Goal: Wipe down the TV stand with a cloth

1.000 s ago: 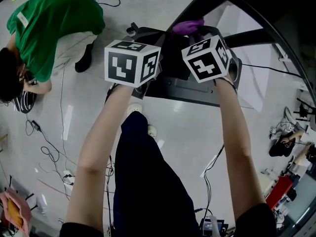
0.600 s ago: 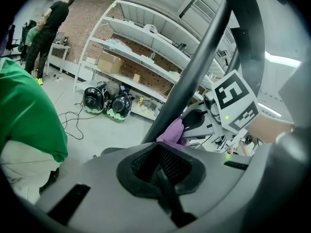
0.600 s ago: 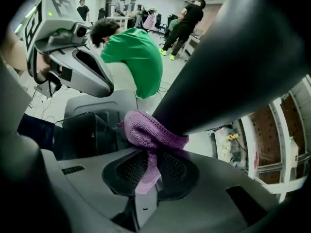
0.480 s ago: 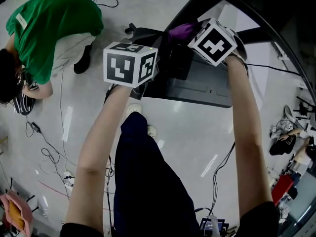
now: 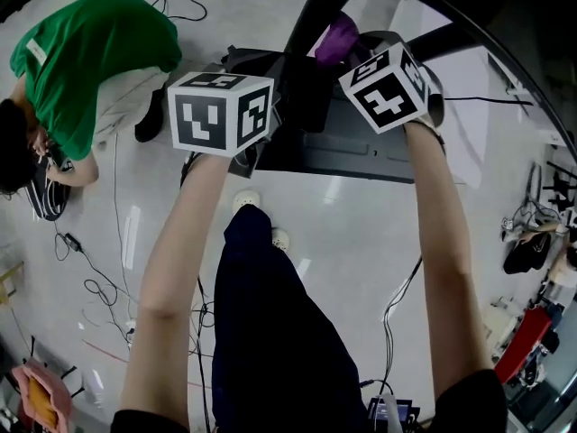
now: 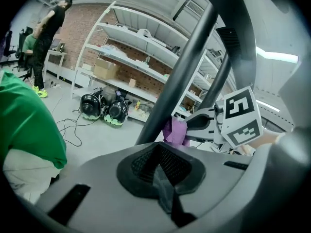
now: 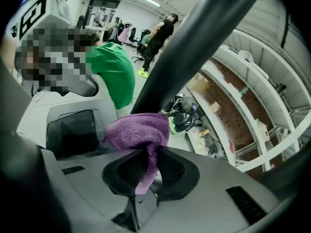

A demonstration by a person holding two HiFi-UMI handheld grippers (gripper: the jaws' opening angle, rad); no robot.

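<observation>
Purple cloth (image 7: 138, 130) up against the TV stand (image 5: 361, 152) pole (image 7: 194, 47)
Right gripper (image 7: 146, 171) pinches the bunched cloth, just right of the pole. Left gripper (image 6: 163, 178) hovers left of the pole, jaws pressed together on nothing.

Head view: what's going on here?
A person holds a gripper in each hand over a dark TV stand on the floor. The right gripper is shut on a purple cloth, held up by the stand's pole; whether the cloth touches it is unclear. The left gripper is shut with nothing in it, beside the pole.
</observation>
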